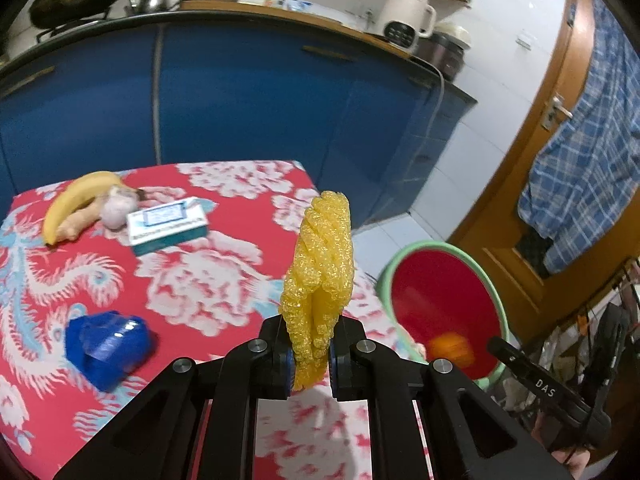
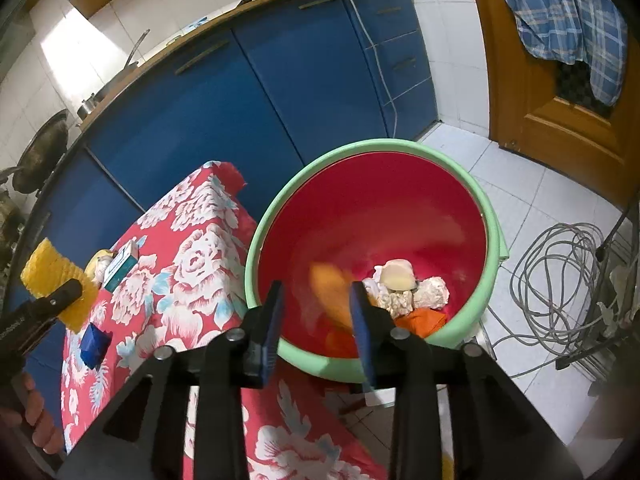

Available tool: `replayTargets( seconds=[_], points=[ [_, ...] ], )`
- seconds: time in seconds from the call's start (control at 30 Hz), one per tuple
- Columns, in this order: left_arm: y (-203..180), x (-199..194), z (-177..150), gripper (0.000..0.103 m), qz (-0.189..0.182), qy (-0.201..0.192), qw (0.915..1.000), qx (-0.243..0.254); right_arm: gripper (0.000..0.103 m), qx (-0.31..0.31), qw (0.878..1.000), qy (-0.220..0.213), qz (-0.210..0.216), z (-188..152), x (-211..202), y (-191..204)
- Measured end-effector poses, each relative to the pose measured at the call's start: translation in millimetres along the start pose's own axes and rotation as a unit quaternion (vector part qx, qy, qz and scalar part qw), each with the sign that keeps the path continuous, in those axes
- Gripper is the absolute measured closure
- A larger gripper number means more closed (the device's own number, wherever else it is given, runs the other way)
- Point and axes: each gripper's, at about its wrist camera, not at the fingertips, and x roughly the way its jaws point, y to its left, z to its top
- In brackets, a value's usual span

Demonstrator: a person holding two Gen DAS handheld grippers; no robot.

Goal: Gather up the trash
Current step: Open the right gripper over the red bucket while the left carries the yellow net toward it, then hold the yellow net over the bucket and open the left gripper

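Note:
My left gripper is shut on a yellow foam fruit net and holds it upright above the table's right side; the net also shows at the far left of the right wrist view. My right gripper is open above the green-rimmed red bin, which stands on the floor beside the table. A blurred orange piece is in the air between the open fingers, over the bin. White crumpled scraps and orange peel lie in the bin. The bin also shows in the left wrist view.
The table with the red flowered cloth carries a crumpled blue wrapper, a small teal box, a banana and a garlic bulb. Blue cabinets stand behind. A coiled cable lies on the floor at right.

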Motion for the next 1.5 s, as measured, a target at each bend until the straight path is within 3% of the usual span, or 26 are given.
replayTargets(
  seconds=[0.33,0.87,0.97,1.1,1.5],
  points=[
    [-44.6,28.1,-10.4,0.091,-0.025,0.036,0.9984,0.036,0.065,0.008,1.000,-0.009,-0.006,-1.3,-14.9,-24.6],
    [-119.4,84.7,-31.1,0.091,-0.077,0.096,0.9873,0.100,0.065,0.027,0.999,-0.017,-0.009,-1.9,-30.2,-53.1],
    [-128.5,90.2,-32.2,0.086,-0.082,0.101,0.9853,0.111,0.065,0.031,0.999,-0.016,-0.011,-2.2,-31.4,-57.6],
    [-135.2,91.4,-32.2,0.060,-0.081,0.094,0.9853,0.117,0.065,0.034,0.999,-0.016,-0.012,-2.4,-32.2,-61.4],
    [-115.1,83.0,-28.3,0.059,-0.077,0.089,0.9886,0.095,0.065,0.027,0.999,-0.017,-0.002,-6.9,-33.1,-49.6]
  ],
)
